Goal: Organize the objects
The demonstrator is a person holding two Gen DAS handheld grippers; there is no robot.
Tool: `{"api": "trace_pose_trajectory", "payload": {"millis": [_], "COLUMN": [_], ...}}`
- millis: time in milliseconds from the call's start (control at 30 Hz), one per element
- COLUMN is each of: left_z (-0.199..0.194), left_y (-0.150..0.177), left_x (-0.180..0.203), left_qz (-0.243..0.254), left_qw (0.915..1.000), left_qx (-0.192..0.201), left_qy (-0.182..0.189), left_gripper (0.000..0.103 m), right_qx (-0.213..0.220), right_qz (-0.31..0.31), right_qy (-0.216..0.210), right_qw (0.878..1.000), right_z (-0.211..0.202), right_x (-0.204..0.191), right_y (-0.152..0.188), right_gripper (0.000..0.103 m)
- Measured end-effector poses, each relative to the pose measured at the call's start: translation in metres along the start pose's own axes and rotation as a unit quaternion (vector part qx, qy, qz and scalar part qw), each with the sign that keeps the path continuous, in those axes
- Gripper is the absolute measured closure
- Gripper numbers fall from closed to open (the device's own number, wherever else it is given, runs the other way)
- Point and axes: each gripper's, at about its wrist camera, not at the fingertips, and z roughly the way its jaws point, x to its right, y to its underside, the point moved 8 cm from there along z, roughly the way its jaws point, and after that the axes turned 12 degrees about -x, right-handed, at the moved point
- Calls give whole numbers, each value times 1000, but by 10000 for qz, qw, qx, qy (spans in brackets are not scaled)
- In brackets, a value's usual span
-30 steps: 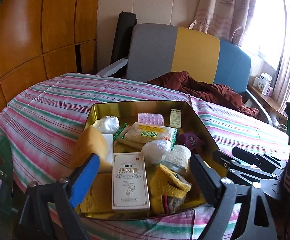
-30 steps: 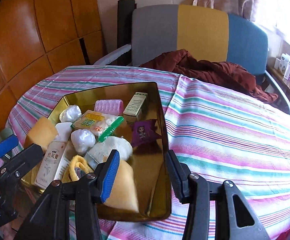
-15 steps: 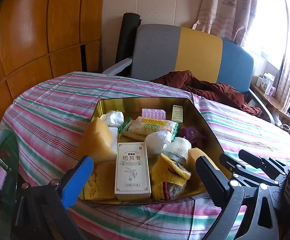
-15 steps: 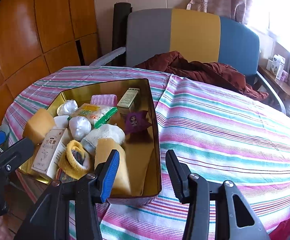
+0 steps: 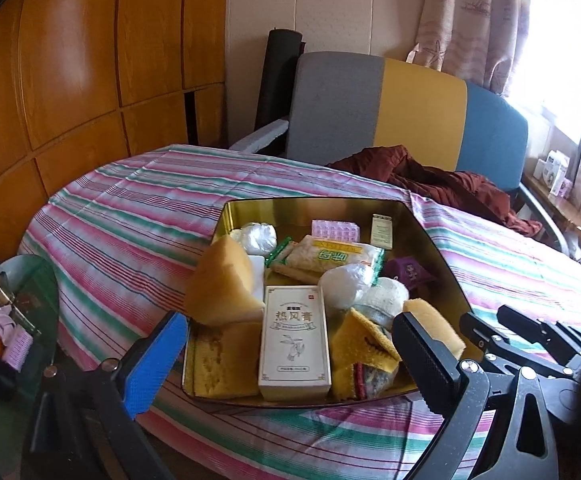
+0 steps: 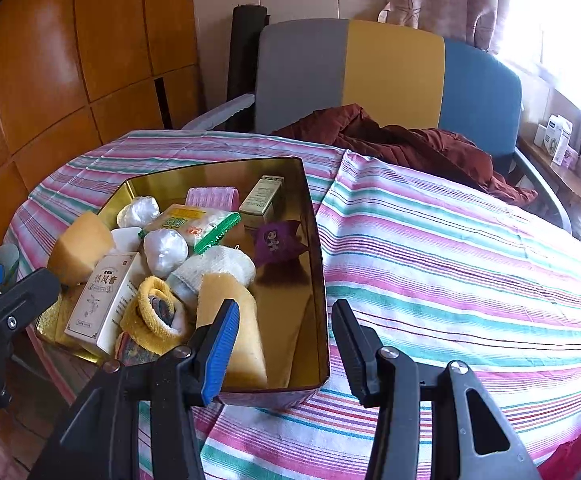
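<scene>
A gold tin box (image 5: 430,236) (image 6: 317,240) sits on the striped tablecloth, filled with several items: yellow sponges (image 5: 220,280) (image 6: 234,320), a white medicine carton (image 5: 294,336) (image 6: 100,300), a green snack packet (image 5: 330,256), white wrapped balls (image 6: 165,249), a purple pouch (image 6: 276,240), a yellow sock (image 6: 156,316). My left gripper (image 5: 290,364) is open and empty, held back above the tin's near edge. My right gripper (image 6: 286,344) is open and empty, just before the tin's near right corner.
The striped tablecloth (image 6: 450,260) stretches right of the tin. A grey, yellow and blue chair (image 6: 386,68) with a dark red garment (image 6: 402,144) stands behind the table. A glass side table (image 5: 6,320) with small items is at left. Wood panelling lines the left wall.
Both grippers have drawn back and up from the tin. The right gripper has let go of a yellow sponge, which now stands in the tin's near right part.
</scene>
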Motion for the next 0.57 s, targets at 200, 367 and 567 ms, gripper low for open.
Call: {"api": "trace_pose_trajectory", "payload": {"millis": [200,367,567], "left_z": [4,4,6], "left_y": [1,3,4], "left_x": [-1,1,2], "left_qz": [20,52,77], "left_qw": [10000,10000,9999], "left_qx": [-57,-64,-92], "left_qy": [-50,-44,-17], "left_gripper": [0,0,0], "right_qx": [-20,-27,-23], "right_qz": [1,-3,-5], "right_qy": [-3,-8,-32], "right_qw": [10000,10000,10000], "right_z": [2,3,5], "right_x": [0,-1,0], "right_y": [0,0,0], "right_gripper": [55,55,55]}}
